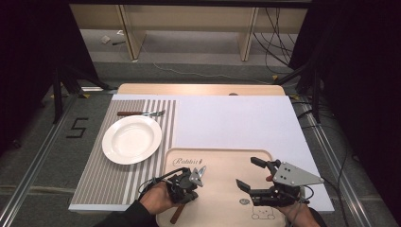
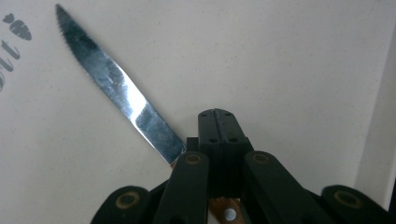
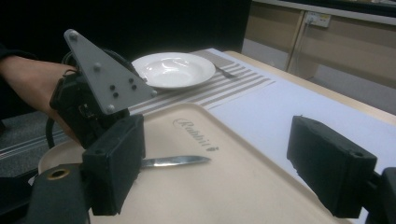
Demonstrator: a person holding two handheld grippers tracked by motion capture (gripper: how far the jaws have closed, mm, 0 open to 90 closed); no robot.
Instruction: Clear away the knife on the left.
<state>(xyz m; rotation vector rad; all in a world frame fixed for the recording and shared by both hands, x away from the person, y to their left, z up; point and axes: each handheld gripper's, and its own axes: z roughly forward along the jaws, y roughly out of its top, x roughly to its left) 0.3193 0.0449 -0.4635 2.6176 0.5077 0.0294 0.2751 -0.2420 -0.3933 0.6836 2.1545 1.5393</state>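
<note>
Placemat: a striped mat is seen at the left of the table in the high view, with a white plate on it.
Fork: laid beyond the plate on the mat; its wooden handle is made out in the high view, only its tines in the right gripper view.
Left gripper: held over the near left part of the tray; its jaws are seen closed together in the left gripper view, clamped on the knife near where blade meets handle.
Knife: the serrated edge of the blade is shown in the left gripper view; the wooden handle end is seen in the high view, past the tray's near edge.
Tray: beige, printed "Rabbit"; lying on the white sheet.
Right gripper: held over the tray's right part; its jaws are seen wide apart, with nothing between them.
</note>
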